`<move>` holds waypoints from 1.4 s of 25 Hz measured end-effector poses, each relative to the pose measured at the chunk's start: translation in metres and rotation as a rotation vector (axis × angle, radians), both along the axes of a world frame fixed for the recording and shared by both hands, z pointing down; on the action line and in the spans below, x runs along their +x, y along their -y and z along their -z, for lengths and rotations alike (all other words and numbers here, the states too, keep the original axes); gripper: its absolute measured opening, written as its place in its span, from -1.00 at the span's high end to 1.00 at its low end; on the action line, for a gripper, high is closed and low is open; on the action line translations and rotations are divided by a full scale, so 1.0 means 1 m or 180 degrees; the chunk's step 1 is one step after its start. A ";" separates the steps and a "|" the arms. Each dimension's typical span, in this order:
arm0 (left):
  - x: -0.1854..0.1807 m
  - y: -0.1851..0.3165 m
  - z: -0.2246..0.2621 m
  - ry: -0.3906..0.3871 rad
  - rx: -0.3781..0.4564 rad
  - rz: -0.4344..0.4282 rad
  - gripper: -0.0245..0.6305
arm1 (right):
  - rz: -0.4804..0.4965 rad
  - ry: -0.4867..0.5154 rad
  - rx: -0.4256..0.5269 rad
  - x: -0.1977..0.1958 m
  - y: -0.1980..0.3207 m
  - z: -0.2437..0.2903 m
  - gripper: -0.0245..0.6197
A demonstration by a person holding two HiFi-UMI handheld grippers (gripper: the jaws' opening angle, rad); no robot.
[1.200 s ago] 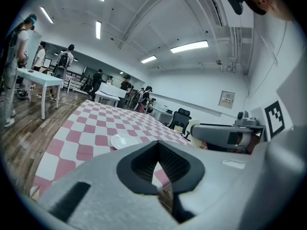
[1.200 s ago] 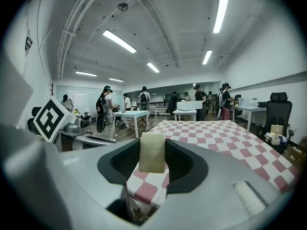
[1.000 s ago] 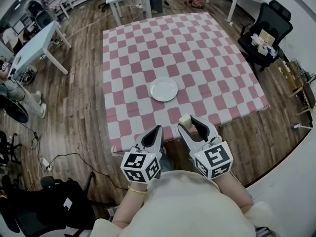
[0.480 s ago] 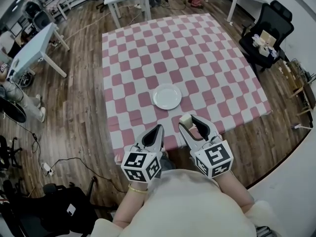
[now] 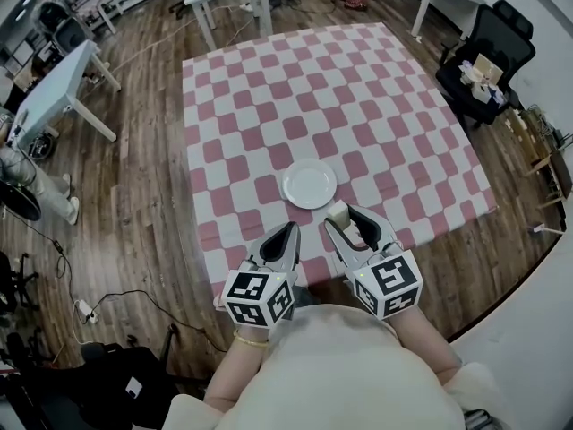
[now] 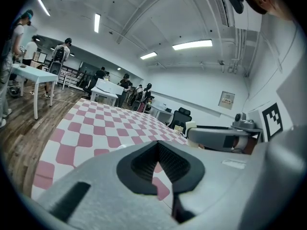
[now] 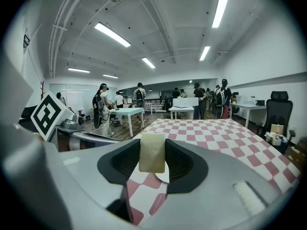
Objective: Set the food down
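Head view lists the items from largest to smallest. One wooden floor (image 5: 143,195) surrounds one bench (image 5: 358,88), which is covered with a red-and-white checked cloth. One black office chair (image 5: 488,52) stands off the bench's right side.

Two sets of tongs are held side by side over the near edge of the bench.
- The left tongs (image 5: 288,229) are closed with the tips together. The left gripper view shows nothing between the pads.
- The right tongs (image 5: 346,218) are spread fairly wide and clamped on the food.

One white plate (image 5: 310,184) lies on the cloth just beyond the tongs, and it carries nothing.

One piece of food (image 5: 337,210), a pale cream block, sits upright between the right tongs' pads (image 7: 152,152). It is next to the plate's near right rim. Whether it touches the plate cannot be determined.
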State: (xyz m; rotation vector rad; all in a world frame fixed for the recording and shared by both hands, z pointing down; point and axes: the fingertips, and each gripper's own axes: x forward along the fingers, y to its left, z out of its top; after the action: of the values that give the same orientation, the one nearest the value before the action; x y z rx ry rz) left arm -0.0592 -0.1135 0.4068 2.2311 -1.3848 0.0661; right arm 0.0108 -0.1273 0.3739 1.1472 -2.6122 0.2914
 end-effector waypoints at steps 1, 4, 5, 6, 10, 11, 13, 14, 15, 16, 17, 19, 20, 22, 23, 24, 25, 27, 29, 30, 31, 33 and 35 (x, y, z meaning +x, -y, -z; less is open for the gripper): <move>-0.002 0.003 -0.001 0.0004 -0.0010 -0.0011 0.92 | -0.0012 0.0000 -0.0009 -0.002 0.004 -0.001 0.39; -0.008 0.014 -0.004 0.0010 -0.0033 -0.0041 0.93 | -0.0041 -0.0003 -0.0022 -0.008 0.017 -0.004 0.39; -0.010 0.017 -0.005 0.0009 -0.0038 -0.0051 0.93 | -0.0049 -0.0006 -0.0026 -0.010 0.020 -0.005 0.39; -0.012 0.020 -0.006 0.0007 -0.0044 -0.0062 0.93 | -0.0056 -0.0010 -0.0031 -0.012 0.024 -0.006 0.39; -0.020 0.030 -0.010 -0.0004 -0.0073 -0.0088 0.92 | -0.0079 -0.0028 -0.0066 -0.021 0.037 -0.011 0.39; -0.021 0.033 -0.011 -0.0008 -0.0083 -0.0089 0.93 | -0.0082 -0.0036 -0.0080 -0.022 0.039 -0.013 0.39; -0.025 0.038 -0.014 -0.0011 -0.0100 -0.0092 0.93 | -0.0089 -0.0053 -0.0104 -0.025 0.045 -0.017 0.39; -0.027 0.040 -0.015 -0.0010 -0.0110 -0.0094 0.93 | -0.0094 -0.0062 -0.0115 -0.027 0.048 -0.020 0.39; -0.029 0.042 -0.017 -0.0009 -0.0122 -0.0097 0.93 | -0.0098 -0.0072 -0.0126 -0.028 0.051 -0.022 0.39; -0.031 0.044 -0.019 -0.0008 -0.0134 -0.0100 0.93 | -0.0101 -0.0081 -0.0136 -0.030 0.053 -0.024 0.39; -0.032 0.046 -0.021 -0.0007 -0.0146 -0.0102 0.92 | -0.0103 -0.0091 -0.0145 -0.031 0.056 -0.026 0.39; -0.035 0.050 -0.025 -0.0004 -0.0168 -0.0106 0.92 | -0.0107 -0.0110 -0.0161 -0.033 0.061 -0.030 0.39; -0.036 0.051 -0.027 -0.0002 -0.0180 -0.0107 0.92 | -0.0108 -0.0118 -0.0168 -0.033 0.064 -0.032 0.39; -0.040 0.054 -0.031 0.0001 -0.0207 -0.0108 0.93 | -0.0110 -0.0135 -0.0185 -0.036 0.069 -0.035 0.39; -0.041 0.056 -0.032 0.0002 -0.0222 -0.0106 0.93 | -0.0109 -0.0144 -0.0196 -0.037 0.072 -0.037 0.39; -0.043 0.057 -0.035 0.0002 -0.0239 -0.0104 0.93 | -0.0109 -0.0155 -0.0209 -0.038 0.074 -0.039 0.39; -0.045 0.059 -0.037 0.0001 -0.0257 -0.0102 0.92 | -0.0110 -0.0166 -0.0224 -0.039 0.076 -0.042 0.39; -0.047 0.062 -0.041 0.0000 -0.0292 -0.0104 0.93 | -0.0113 -0.0190 -0.0253 -0.042 0.081 -0.047 0.39; -0.049 0.066 -0.045 0.0005 -0.0316 -0.0113 0.92 | -0.0110 -0.0214 -0.0277 -0.044 0.087 -0.052 0.39; -0.050 0.068 -0.048 0.0009 -0.0324 -0.0120 0.92 | -0.0108 -0.0226 -0.0288 -0.045 0.089 -0.055 0.39; -0.051 0.071 -0.050 0.0012 -0.0333 -0.0126 0.93 | -0.0107 -0.0238 -0.0300 -0.047 0.092 -0.058 0.39; -0.053 0.074 -0.054 0.0017 -0.0356 -0.0137 0.93 | -0.0107 -0.0261 -0.0329 -0.049 0.097 -0.064 0.39; -0.055 0.078 -0.057 0.0024 -0.0380 -0.0151 0.92 | -0.0112 -0.0285 -0.0359 -0.052 0.101 -0.070 0.39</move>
State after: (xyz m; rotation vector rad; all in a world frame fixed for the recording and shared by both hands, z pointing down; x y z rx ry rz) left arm -0.1139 -0.1914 0.4638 2.1666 -1.2972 0.1694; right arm -0.0409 -0.2287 0.4436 1.1421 -2.4671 0.3805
